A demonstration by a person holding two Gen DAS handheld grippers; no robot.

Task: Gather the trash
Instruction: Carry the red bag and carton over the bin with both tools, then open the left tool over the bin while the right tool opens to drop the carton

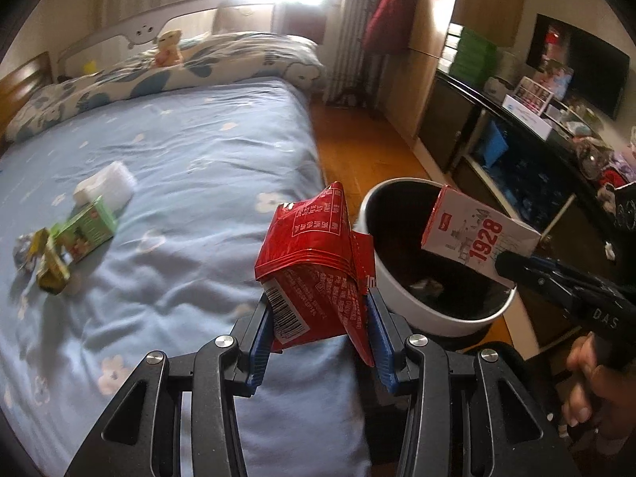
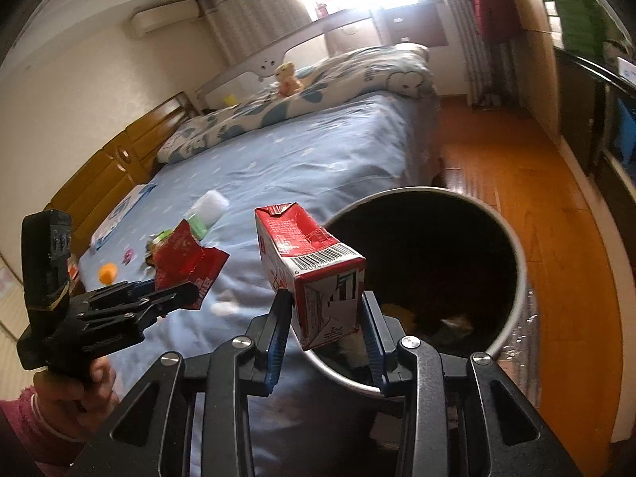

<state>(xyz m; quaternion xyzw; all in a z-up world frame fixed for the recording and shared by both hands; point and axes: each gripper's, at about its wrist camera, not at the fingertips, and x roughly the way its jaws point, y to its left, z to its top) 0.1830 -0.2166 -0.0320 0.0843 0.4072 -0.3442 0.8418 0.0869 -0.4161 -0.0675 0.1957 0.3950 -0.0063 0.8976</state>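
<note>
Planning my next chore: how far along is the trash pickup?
Done: some scraps already lie in the bin. In hand: left gripper clamps a red wrapper; right gripper holds a milk carton at the bin. Left: green box, crumpled wrappers and white pack on the bed.

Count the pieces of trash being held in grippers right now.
2. A red wrapper is clamped in the left gripper beside the bin; a red-and-white carton is in the right gripper at the bin's rim. More trash lies on the bed.
</note>
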